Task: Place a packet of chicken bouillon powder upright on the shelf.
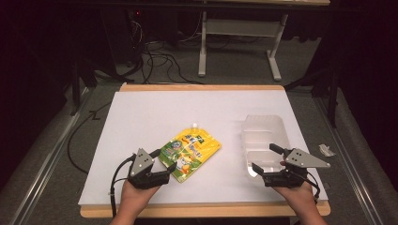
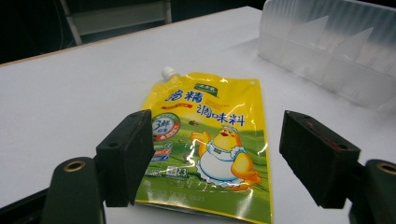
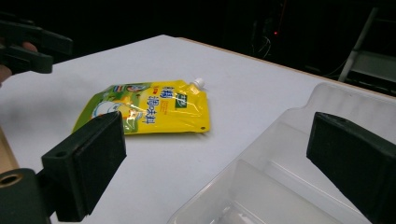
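A yellow and green seasoning pouch [image 1: 190, 151] with a white spout lies flat on the white table top [image 1: 155, 112]. My left gripper [image 1: 162, 160] hovers at the pouch's near left end, jaws open on either side of it without touching. In the left gripper view the pouch [image 2: 210, 140] lies between and beyond the open fingers [image 2: 126, 156]. My right gripper [image 1: 266, 158] is open over the near end of a clear plastic tray [image 1: 263, 136]. The right gripper view shows the tray [image 3: 280, 177] below its jaws and the pouch [image 3: 149, 109] to the left.
The table's wooden edge [image 1: 202, 210] runs along the front. A small crumpled scrap [image 1: 326, 150] lies off the table at the right. Behind the table stand a white frame [image 1: 239, 33] and cables [image 1: 159, 56] on the dark floor.
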The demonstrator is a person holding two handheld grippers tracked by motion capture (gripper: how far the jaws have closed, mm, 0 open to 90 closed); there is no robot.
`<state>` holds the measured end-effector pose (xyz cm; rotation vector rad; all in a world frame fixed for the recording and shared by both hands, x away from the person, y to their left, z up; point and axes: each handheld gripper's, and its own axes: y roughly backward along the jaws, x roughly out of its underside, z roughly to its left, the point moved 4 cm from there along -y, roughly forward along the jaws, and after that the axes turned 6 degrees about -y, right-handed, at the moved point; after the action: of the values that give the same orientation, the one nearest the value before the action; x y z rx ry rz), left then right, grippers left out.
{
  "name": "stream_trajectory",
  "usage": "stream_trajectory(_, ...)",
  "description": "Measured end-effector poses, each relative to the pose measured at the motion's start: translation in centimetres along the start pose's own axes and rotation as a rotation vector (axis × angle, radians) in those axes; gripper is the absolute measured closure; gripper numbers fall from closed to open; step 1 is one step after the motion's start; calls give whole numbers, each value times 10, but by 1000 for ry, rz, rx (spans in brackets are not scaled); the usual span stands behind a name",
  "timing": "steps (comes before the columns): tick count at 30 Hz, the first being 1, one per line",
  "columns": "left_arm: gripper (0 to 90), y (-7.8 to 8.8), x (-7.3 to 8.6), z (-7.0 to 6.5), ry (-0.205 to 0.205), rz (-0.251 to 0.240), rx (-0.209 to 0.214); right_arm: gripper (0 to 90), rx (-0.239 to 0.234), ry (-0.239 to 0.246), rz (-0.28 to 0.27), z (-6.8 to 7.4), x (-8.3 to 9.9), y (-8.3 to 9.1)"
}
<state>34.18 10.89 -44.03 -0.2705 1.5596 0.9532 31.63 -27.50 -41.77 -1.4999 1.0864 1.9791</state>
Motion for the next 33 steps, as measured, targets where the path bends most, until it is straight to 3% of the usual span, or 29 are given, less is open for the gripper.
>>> stream_trajectory(8, 266, -1, 0, -1, 15, 3, 7, 26, 10, -19, -5, -4, -2, 7)
stream_trajectory(33, 274, -1, 1, 2, 41, 5, 33, 34, 17, -18, -1, -4, 0, 8)
